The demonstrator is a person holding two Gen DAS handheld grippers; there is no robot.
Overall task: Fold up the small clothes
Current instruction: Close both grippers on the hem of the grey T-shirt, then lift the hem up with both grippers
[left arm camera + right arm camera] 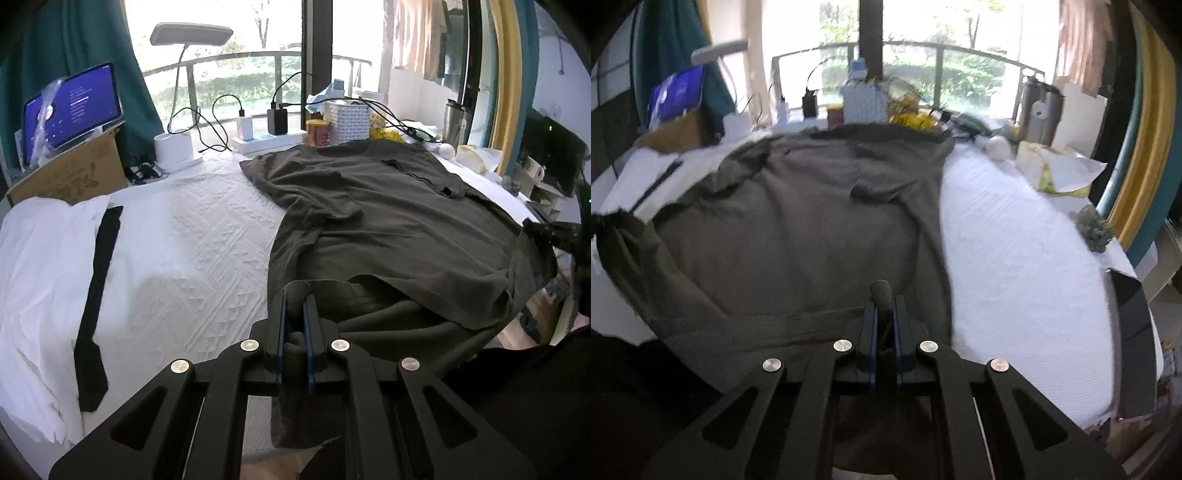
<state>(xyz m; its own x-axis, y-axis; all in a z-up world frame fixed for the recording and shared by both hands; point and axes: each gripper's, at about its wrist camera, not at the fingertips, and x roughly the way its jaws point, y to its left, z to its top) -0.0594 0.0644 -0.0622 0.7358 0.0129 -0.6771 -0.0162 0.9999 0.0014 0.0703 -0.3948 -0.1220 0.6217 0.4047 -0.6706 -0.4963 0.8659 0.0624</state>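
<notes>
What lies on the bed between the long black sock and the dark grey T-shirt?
Nothing: in the left wrist view, only bare white textured bedspread separates the long black sock from the dark grey T-shirt.

Dark olive-grey T-shirt (pixel 399 221) of soft, matt knit cloth, faintly fuzzy. White bedspread (pixel 192 251) of quilted cloth with raised woven ridges. At ten o'clock, brown cardboard box (pixel 74 177), dull and rough. Matt black plastic left gripper (pixel 295 314) with shiny metal rivets.
</notes>
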